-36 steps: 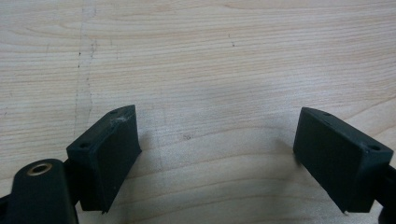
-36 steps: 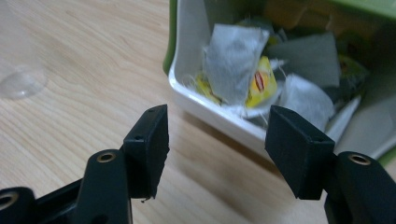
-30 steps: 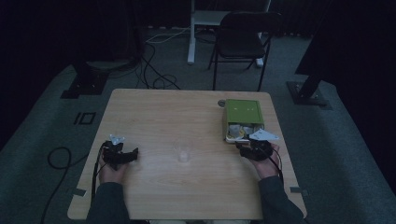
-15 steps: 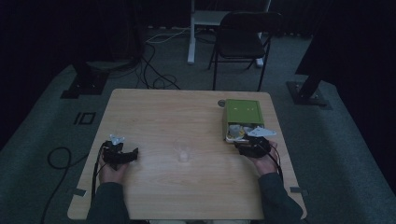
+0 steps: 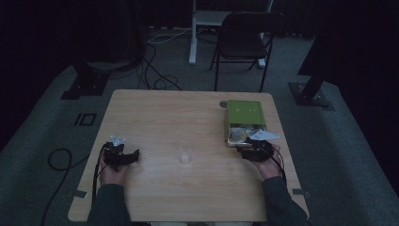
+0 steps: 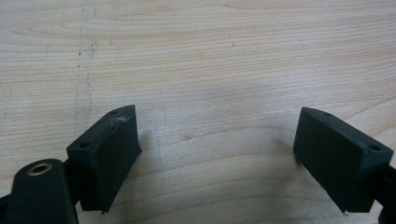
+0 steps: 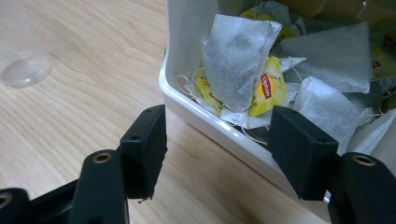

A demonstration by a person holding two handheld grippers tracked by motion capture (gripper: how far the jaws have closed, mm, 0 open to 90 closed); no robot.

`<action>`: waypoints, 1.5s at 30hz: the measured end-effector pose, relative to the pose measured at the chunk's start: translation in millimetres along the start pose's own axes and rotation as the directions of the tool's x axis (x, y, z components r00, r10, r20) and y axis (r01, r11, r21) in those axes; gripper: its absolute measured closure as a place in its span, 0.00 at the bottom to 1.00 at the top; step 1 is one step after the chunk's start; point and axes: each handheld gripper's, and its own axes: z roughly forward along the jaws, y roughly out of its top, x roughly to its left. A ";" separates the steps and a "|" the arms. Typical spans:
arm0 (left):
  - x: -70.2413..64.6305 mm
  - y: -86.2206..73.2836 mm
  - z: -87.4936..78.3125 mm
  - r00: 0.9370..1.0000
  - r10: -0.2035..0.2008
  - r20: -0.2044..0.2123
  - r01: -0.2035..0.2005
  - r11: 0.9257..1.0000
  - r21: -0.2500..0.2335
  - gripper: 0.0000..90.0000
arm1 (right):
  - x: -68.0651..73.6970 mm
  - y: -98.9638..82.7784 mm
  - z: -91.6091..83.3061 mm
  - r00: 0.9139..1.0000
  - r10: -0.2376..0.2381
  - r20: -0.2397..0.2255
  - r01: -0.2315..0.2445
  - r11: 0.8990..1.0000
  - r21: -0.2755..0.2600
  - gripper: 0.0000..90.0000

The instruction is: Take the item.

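Note:
A white box [image 5: 229,140] with a green lid [image 5: 244,112] pushed back sits at the table's right side, full of tea bags [image 7: 238,51]. Several carry yellow Lipton tags [image 7: 271,88]. My right gripper [image 5: 254,151] is at the box's near end. In the right gripper view it [image 7: 218,114] stands open, its jaws straddling the white rim [image 7: 187,93] with nothing gripped. My left gripper [image 5: 121,156] rests near the table's left front. It [image 6: 217,114] is open over bare wood.
A small clear round cup or lid [image 5: 186,156] lies mid-table between the grippers, also at the left of the right gripper view [image 7: 25,69]. The wooden table [image 5: 179,117] stands on dark carpet. A black chair [image 5: 244,42] and cables [image 5: 160,82] lie beyond it.
My right gripper has shifted slightly left, closer to the near end of the tea bag box. The left gripper has stayed put.

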 end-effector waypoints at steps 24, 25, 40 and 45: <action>0.0 0.0 0.0 1.000 0.000 0.000 0.000 1.000 0.000 0.17 | 8.1 -17.7 -17.2 0.999 -0.013 -0.036 0.012 1.000 -0.009 0.49; 0.0 0.0 0.0 1.000 0.000 0.000 0.000 1.000 0.000 0.17 | 8.2 -18.4 -17.6 0.999 -0.011 -0.036 0.011 1.000 -0.006 0.49; 0.0 0.0 0.0 1.000 0.000 0.000 0.000 1.000 0.000 0.17 | 9.0 -11.9 -22.4 1.000 -0.018 -0.018 0.017 0.999 -0.046 0.53; 0.0 0.0 0.0 1.000 0.001 0.000 -0.001 1.000 0.000 0.17 | 8.5 -6.7 -23.3 1.000 -0.018 -0.008 0.017 0.997 -0.075 0.62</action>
